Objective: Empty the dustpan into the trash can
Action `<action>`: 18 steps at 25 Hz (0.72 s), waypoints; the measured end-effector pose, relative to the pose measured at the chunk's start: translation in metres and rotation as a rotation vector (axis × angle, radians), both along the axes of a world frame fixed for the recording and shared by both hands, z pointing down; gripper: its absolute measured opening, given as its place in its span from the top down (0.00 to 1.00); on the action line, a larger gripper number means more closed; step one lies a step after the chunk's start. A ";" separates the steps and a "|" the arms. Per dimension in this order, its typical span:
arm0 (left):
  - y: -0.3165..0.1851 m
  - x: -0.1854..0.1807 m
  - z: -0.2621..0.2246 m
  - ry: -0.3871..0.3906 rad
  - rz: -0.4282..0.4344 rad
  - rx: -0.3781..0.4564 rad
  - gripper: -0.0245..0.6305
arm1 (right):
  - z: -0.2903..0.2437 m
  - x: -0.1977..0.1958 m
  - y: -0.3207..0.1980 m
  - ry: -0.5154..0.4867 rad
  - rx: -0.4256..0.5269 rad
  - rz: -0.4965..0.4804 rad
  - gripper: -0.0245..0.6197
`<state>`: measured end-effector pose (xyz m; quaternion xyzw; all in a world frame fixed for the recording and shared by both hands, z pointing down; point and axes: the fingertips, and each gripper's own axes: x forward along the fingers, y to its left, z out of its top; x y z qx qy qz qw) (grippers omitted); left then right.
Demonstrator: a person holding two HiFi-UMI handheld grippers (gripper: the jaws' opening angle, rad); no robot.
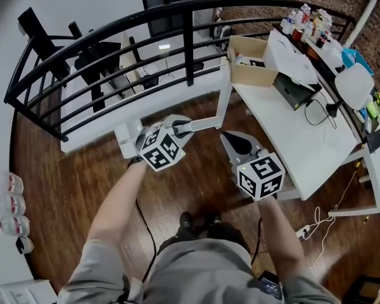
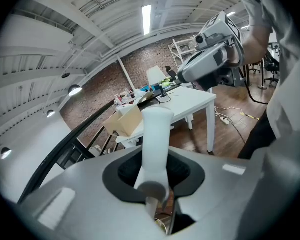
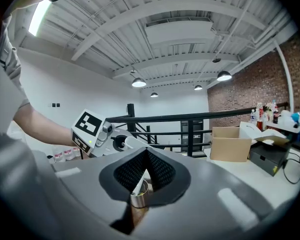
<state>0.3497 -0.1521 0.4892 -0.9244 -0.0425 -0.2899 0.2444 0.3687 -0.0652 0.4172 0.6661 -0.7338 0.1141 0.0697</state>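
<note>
Head view: the left tongs (image 1: 185,126), at the centre of the frame, are clenched on the white dustpan handle (image 1: 206,123). Its free end runs toward the right of the frame, toward the leg of the white counter (image 1: 291,138). A white piece (image 1: 123,139) juts out left of those tongs; it may be the pan end, though that cannot be told. The long axis lies nearly level across the picture, left to right. The right tongs (image 1: 234,141) hang free just right of centre. No trash can shows.

Left gripper view: the dustpan handle (image 2: 155,144) rises from between the pads to mid-frame, its rounded end toward the counter, and the pads press on it from both sides.

Right gripper view: the right tongs (image 3: 145,166) are clenched on nothing, pads meeting in a point.

The step in hand looks like the carry, with the can not yet reached. The next move calls for finding the can, bringing the pan end over its mouth and tipping the handle up so the load slides out
</note>
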 end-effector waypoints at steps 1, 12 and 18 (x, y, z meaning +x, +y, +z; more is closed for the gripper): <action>0.004 0.003 0.003 -0.005 0.000 0.002 0.85 | -0.001 0.004 0.004 0.002 0.004 -0.001 0.96; 0.061 0.037 0.052 -0.088 0.022 0.026 0.84 | -0.003 0.043 0.045 0.007 0.002 -0.080 0.96; 0.090 0.052 0.078 -0.133 0.038 0.034 0.83 | 0.000 0.068 0.063 0.020 -0.009 -0.094 0.96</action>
